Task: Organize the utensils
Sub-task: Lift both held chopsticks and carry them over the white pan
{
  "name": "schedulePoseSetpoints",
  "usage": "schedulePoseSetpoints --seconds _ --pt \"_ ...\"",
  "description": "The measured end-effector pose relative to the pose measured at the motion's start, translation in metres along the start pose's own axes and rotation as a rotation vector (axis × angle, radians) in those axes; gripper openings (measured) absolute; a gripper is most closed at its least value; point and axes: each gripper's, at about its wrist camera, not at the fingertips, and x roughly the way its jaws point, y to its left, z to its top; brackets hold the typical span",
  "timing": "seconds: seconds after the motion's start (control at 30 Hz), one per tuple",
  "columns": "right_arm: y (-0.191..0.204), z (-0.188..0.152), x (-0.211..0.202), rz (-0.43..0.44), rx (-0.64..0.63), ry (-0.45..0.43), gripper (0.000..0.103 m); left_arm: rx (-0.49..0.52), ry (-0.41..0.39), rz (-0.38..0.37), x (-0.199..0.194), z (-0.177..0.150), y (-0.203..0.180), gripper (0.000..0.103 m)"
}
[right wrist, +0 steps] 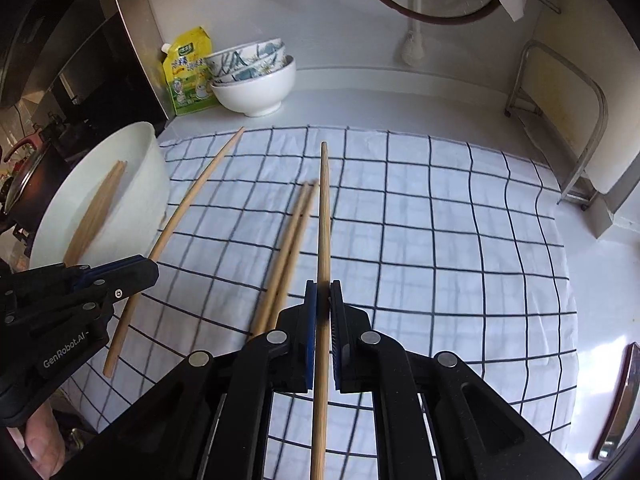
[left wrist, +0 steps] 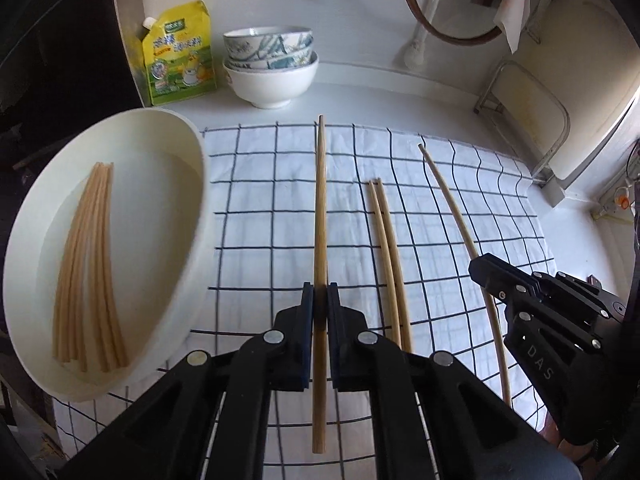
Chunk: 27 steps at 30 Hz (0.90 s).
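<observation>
My left gripper [left wrist: 320, 300] is shut on one wooden chopstick [left wrist: 320, 208] and holds it above the checked cloth [left wrist: 272, 184], pointing away. My right gripper [right wrist: 323, 298] is shut on another chopstick [right wrist: 325, 216], also pointing away. Two loose chopsticks [left wrist: 390, 256] lie side by side on the cloth between the grippers; they also show in the right wrist view [right wrist: 288, 248]. A white oval tub [left wrist: 200, 184] at the left holds several chopsticks [left wrist: 88, 264]. The right gripper body [left wrist: 552, 320] shows at the right of the left wrist view, and the left gripper body [right wrist: 80, 292] at the left of the right wrist view.
Stacked bowls [left wrist: 270, 66] and a yellow-green pouch [left wrist: 180, 56] stand at the back by the wall. A metal rack [right wrist: 560, 120] leans at the right. A dark appliance [right wrist: 72, 48] stands at the far left behind the tub [right wrist: 132, 200].
</observation>
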Motion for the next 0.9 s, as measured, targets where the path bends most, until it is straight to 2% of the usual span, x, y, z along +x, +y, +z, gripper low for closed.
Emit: schedulePoseSetpoints --seconds 0.2,0.47,0.67,0.9 --pt "0.057 0.036 -0.004 0.086 -0.067 -0.043 0.006 -0.071 -0.078 0.057 -0.034 0.015 0.059 0.007" --pt "0.155 0.072 0.029 0.196 -0.149 -0.027 0.006 -0.16 -0.101 0.157 -0.048 0.021 0.15 0.007" --pt "0.211 0.085 0.062 0.23 -0.186 0.019 0.006 -0.188 -0.063 0.19 -0.032 0.025 0.2 0.007" --pt "0.239 0.086 0.097 0.212 -0.185 0.108 0.006 -0.197 -0.001 0.168 -0.005 0.023 0.225 0.008"
